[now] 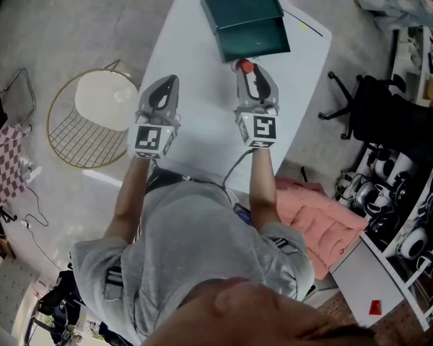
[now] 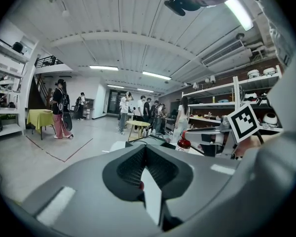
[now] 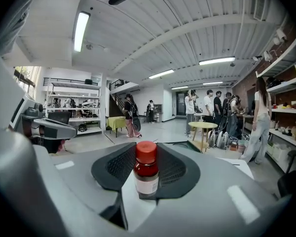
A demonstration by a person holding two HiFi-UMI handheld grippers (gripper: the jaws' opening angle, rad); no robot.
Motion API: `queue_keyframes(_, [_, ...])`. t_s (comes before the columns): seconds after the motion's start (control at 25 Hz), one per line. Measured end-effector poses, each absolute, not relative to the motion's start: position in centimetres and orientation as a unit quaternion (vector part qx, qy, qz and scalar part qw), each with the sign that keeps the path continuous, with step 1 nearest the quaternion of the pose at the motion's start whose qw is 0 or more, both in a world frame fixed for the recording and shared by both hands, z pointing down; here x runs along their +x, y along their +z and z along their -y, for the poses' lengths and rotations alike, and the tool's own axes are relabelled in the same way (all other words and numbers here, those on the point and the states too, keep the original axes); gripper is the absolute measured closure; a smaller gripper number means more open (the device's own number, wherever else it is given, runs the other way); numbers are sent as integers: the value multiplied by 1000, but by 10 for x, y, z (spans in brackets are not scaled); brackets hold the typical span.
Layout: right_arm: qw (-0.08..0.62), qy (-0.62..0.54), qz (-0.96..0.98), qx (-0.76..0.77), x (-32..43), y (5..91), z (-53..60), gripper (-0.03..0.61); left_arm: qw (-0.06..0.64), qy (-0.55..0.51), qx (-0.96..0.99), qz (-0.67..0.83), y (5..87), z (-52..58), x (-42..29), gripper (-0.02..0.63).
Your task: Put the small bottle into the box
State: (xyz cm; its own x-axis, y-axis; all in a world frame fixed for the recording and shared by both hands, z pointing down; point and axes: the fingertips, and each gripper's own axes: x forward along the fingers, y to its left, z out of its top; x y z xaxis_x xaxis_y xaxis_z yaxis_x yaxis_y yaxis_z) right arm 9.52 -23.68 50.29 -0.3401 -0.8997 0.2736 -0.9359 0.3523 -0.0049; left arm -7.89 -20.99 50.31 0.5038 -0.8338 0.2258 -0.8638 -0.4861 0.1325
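My right gripper point(image 1: 250, 73) is shut on the small bottle point(image 1: 244, 66), a brown bottle with a red cap and a white label. In the right gripper view it stands upright between the ribbed pads point(image 3: 146, 174). The box point(image 1: 247, 21) is dark green and lies open on the white table point(image 1: 202, 92), just beyond the bottle. My left gripper point(image 1: 164, 85) hovers over the table's left part. Its jaws are shut with nothing between them point(image 2: 145, 154). The left gripper view shows the bottle point(image 2: 183, 143) to its right.
A gold wire chair with a round white seat point(image 1: 94, 114) stands left of the table. A pink cushion point(image 1: 321, 222) and a black office chair point(image 1: 375, 110) are on the right. A thin cable point(image 1: 304, 17) lies beside the box. Several people stand far off point(image 3: 222, 107).
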Motion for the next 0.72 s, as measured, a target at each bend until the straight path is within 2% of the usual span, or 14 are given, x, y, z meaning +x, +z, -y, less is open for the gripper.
queue_keyframes(0.72, [115, 88, 821, 553, 95, 540, 295, 448, 158, 104, 837, 513, 549, 225, -87, 603])
